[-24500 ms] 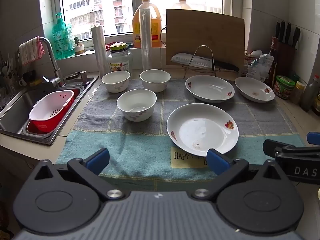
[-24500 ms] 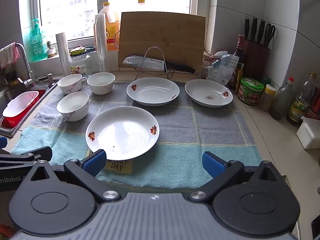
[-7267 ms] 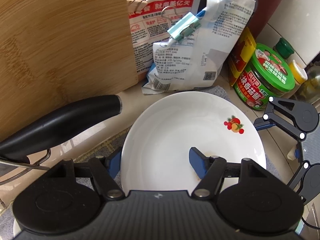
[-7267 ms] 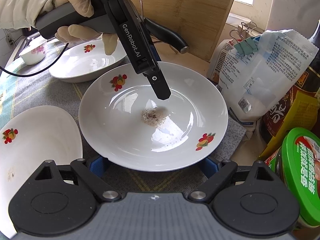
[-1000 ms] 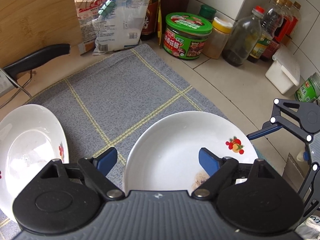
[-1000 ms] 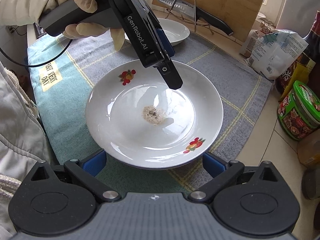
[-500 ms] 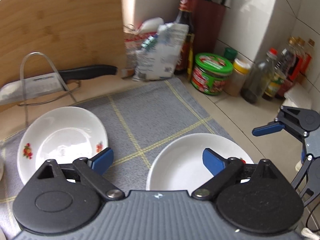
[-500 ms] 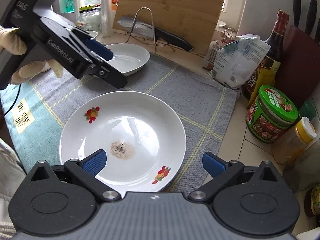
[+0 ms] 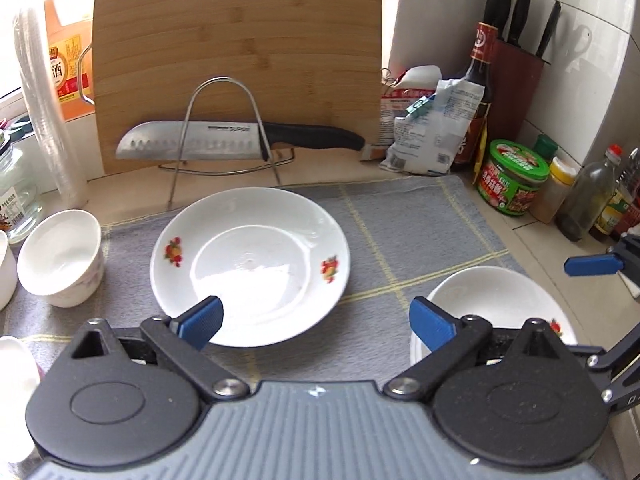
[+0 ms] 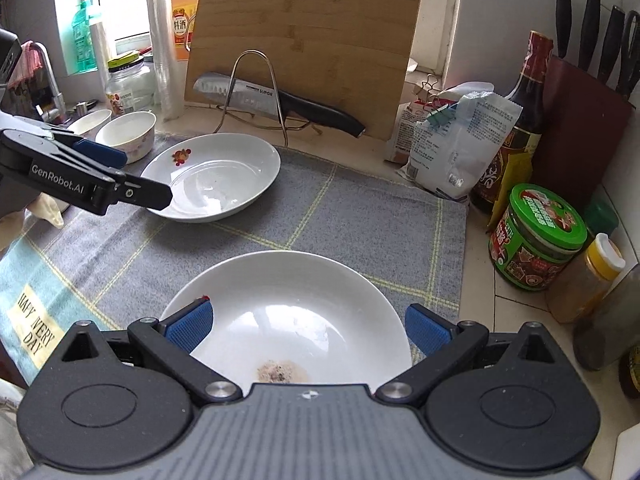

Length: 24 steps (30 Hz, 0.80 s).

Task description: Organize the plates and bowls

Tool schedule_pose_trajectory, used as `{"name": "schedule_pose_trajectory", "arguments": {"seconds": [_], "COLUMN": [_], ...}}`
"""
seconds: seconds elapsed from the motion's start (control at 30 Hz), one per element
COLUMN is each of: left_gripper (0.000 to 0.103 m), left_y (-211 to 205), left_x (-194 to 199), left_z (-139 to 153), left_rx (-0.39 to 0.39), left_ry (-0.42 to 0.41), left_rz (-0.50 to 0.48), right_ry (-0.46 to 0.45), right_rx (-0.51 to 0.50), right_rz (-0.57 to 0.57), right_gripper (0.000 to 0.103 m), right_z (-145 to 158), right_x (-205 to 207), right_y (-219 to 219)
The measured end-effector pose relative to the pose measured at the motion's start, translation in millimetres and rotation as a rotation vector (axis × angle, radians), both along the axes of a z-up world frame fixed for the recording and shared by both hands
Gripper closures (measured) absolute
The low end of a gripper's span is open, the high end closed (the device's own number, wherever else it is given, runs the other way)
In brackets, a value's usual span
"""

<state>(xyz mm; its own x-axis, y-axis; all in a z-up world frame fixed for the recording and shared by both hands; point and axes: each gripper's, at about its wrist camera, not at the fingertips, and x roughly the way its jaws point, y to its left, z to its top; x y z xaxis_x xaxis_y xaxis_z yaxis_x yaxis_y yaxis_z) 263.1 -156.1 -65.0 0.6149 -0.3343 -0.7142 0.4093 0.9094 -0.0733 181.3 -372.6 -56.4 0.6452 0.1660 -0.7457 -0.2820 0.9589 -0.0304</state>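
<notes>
A white plate with fruit motifs (image 9: 250,264) lies on the grey towel (image 9: 400,232) in front of the knife rack. My left gripper (image 9: 316,322) hovers over its near rim, jaws opening, pads pressing on nothing. In the right wrist view that gripper (image 10: 132,178) reaches in from the left over the same plate (image 10: 216,176). A second plate with a brown stain (image 10: 288,312) lies near the towel's right edge, below my right gripper (image 10: 308,330), which is open above it. White bowls (image 9: 60,258) stand at the left.
A knife (image 9: 224,142) rests in a wire rack before a bamboo cutting board (image 9: 236,60). Bags, a sauce bottle, a green-lidded jar (image 10: 540,236), spice bottles and a knife block (image 10: 588,116) crowd the right side. A plastic cup stack and a glass jar stand at the back left.
The left gripper let go of the stained plate, opened wider and swung left over the other plate. The right gripper drew back and rose above the stained plate.
</notes>
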Motion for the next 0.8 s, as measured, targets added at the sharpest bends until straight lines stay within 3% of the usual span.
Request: {"name": "schedule_pose_trajectory", "arguments": {"seconds": [0.23, 0.43, 0.8], "left_gripper": [0.004, 0.004, 0.004], "left_y": [62, 102, 92], "left_x": [15, 32, 81], "left_z": [-1, 13, 21], "left_rx": [-0.002, 0.038, 0.083], "left_ry": [0.034, 0.016, 0.074], "left_rz": [-0.136, -0.218, -0.343], "right_ry": [-0.024, -0.025, -0.006], "right_rx": [-0.076, -0.06, -0.093], "right_rz": [-0.116, -0.127, -0.016], "right_gripper": [0.0, 0.0, 0.0], "right_z": [6, 3, -13], "right_x": [9, 21, 52], "right_y": [73, 131, 161]}}
